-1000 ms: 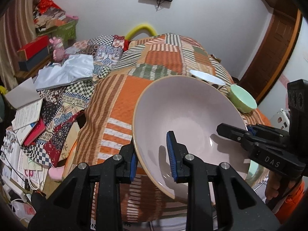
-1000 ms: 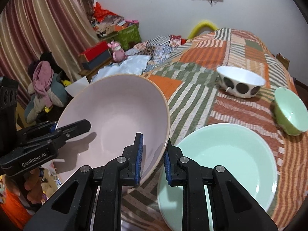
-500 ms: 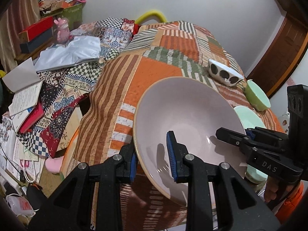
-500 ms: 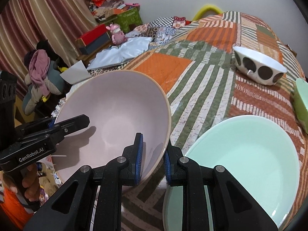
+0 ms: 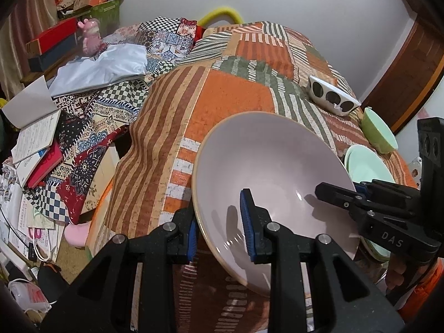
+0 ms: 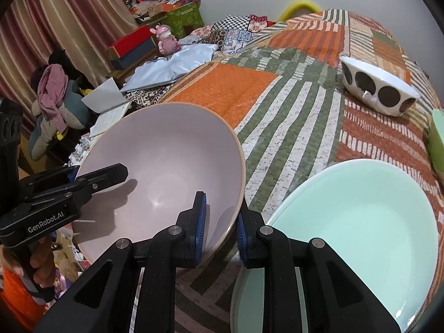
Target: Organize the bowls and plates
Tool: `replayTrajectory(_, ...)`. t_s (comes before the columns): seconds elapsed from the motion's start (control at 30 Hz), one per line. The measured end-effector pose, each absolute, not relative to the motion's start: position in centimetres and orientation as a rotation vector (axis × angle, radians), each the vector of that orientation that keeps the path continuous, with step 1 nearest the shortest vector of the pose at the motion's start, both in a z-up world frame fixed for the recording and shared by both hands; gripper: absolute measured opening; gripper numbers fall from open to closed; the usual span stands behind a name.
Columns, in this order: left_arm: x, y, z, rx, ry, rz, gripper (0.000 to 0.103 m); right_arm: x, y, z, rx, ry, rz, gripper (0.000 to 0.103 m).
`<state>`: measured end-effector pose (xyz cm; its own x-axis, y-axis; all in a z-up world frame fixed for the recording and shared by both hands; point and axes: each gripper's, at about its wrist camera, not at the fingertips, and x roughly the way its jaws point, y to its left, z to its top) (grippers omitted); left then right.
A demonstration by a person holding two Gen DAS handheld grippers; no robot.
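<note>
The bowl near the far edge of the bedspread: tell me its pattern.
The bowl is white with large dark round spots around its outside; the right wrist view shows it best.

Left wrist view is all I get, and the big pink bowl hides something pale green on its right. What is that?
Observer: A wide pale green plate, lying flat on the patchwork quilt beside the pink bowl.
Operator: And that other black clamp reaching into the bowl, does it really hold it?
Observer: Yes. The right wrist view shows the right gripper pinching the bowl's rim between its blue pads, one inside and one outside.
Operator: Anything on the plate?
Observer: Nothing on the part that shows; the gripper covers its near edge.
</note>
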<state>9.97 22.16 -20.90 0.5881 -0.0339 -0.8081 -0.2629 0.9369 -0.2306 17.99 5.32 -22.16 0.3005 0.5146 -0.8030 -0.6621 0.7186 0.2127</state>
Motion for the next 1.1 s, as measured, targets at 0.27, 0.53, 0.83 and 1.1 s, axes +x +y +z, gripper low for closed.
replayTrajectory(0.27,9.4,22.0,-19.2,-0.302,0.902,0.184,0.027,18.2,4.0,-21.0,-0.144,0.96,0.771,0.019)
replayTrajectory(0.53,8.5,21.2,-16.2,-0.26,0.849,0.222,0.027,18.0,1.5,-18.8,-0.128,0.905,0.75,0.019)
replayTrajectory(0.83,9.0,17.0,-12.5,-0.2,0.781,0.181,0.038,18.2,-3.7,-15.3,-0.078,0.785,0.671,0.05)
replayTrajectory(1.1,11.5,10.9,-9.9,-0.138,0.731,0.1,0.06,18.7,-9.4,-13.0,-0.06,0.709,0.588,0.055)
